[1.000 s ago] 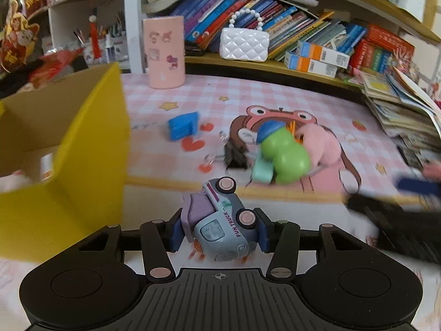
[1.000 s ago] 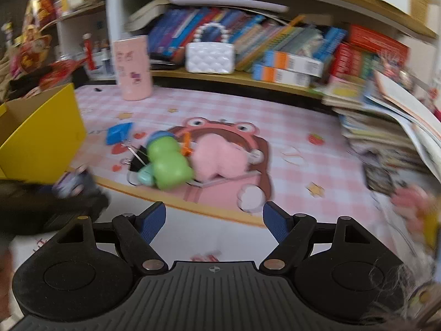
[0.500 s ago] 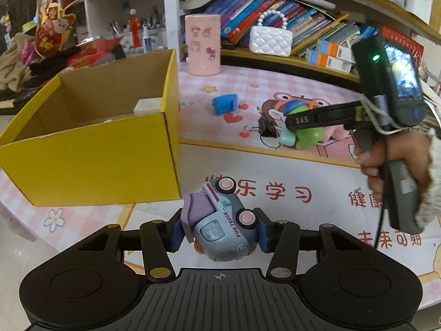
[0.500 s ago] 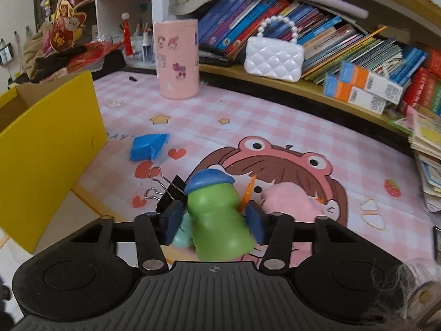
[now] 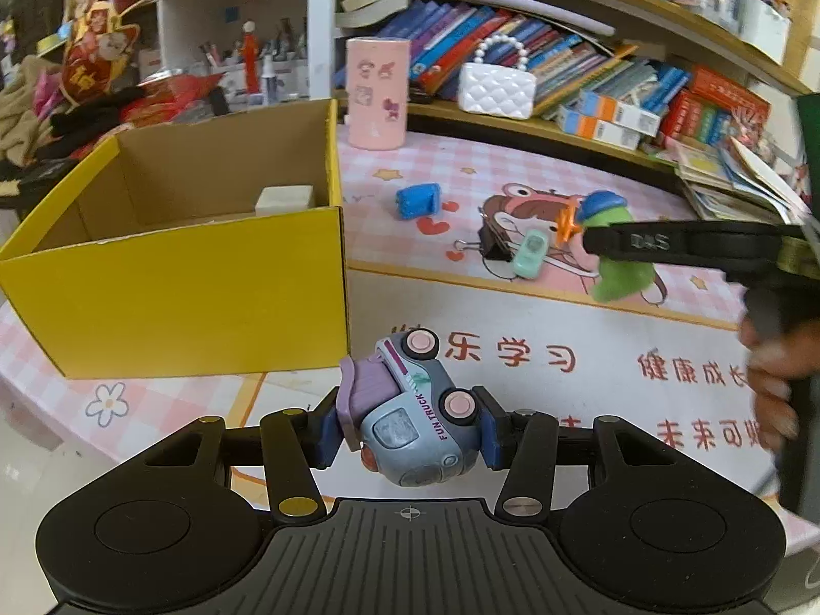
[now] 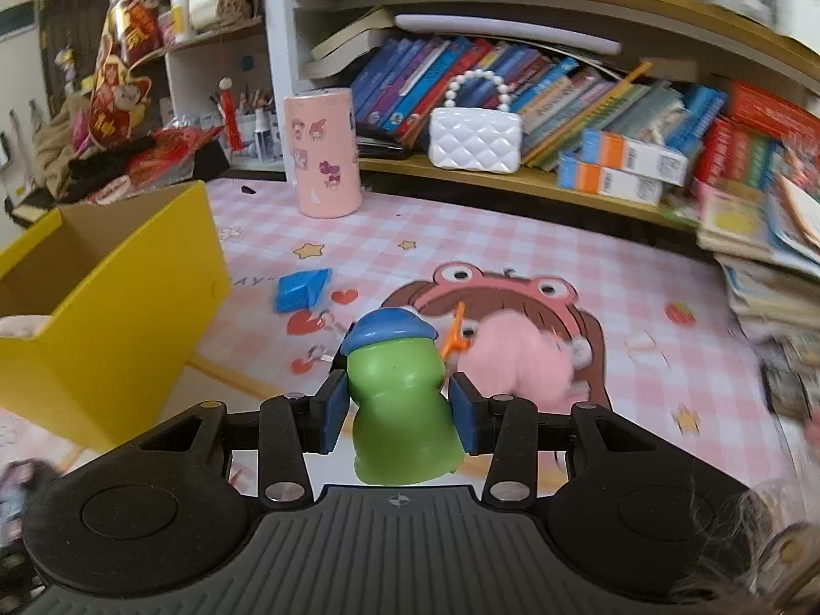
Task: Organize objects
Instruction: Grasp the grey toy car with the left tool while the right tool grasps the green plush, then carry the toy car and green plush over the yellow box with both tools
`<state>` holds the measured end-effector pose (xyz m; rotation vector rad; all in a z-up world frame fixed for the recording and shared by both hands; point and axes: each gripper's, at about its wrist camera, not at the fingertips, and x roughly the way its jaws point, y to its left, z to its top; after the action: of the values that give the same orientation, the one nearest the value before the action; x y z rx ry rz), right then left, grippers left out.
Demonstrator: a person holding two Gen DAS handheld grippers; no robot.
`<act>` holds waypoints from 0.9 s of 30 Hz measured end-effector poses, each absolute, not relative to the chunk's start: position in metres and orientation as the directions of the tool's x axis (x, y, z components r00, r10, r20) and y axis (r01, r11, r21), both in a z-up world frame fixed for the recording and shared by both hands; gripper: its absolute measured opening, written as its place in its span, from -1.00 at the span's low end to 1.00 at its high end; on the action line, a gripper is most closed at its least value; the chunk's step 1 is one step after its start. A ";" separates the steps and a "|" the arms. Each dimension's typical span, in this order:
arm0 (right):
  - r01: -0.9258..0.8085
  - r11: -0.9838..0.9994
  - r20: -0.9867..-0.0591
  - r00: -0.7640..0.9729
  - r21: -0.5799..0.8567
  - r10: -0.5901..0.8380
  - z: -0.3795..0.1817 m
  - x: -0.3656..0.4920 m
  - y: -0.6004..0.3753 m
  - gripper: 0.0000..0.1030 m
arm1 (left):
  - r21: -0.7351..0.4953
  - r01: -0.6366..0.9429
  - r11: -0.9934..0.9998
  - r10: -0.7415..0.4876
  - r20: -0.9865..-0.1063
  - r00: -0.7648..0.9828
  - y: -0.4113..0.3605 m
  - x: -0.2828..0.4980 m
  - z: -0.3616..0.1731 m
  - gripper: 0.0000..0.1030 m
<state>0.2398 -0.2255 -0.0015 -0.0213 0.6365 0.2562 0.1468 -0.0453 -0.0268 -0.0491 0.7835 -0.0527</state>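
**Both jaws loaded, box waiting to the left**

Between my left jaws sits the small grey-blue plastic toy truck with pink wheels and a purple back, pinched across its sides and tipped nose-down toward the camera. I judge that sideways pinch sensible: the flat flanks give the blue pads something square to bite, and the rounded cab would slip. The left gripper is clamped on it, held clear of the worktop.

Ahead and to the left of those jaws stands the open yellow cardboard box with a plain brown inside, a pale block already lying at its far wall. It looks like the collecting place, so I take both loads to be headed there.

My right gripper has its jaws closed on the glossy green rounded plastic figure with a blue cap, gripped at its waist where it narrows. From the left view it hangs clear of the mat.

Beyond the right jaws lie a fluffy pink plush, an orange piece touching it, and a blue folded block farther left. A black binder clip and a mint toy also remain.
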 end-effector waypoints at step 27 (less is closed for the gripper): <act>-0.225 0.971 -0.731 0.650 0.079 0.210 -0.012 0.079 -0.135 -0.23 | -0.141 0.093 0.986 -0.165 -0.684 0.710 0.041 0.067 -0.029 -0.05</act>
<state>0.0793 -0.1347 -0.0120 -0.0195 0.8276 0.2473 0.0668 0.0405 -0.0286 -0.0989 0.7679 -0.1433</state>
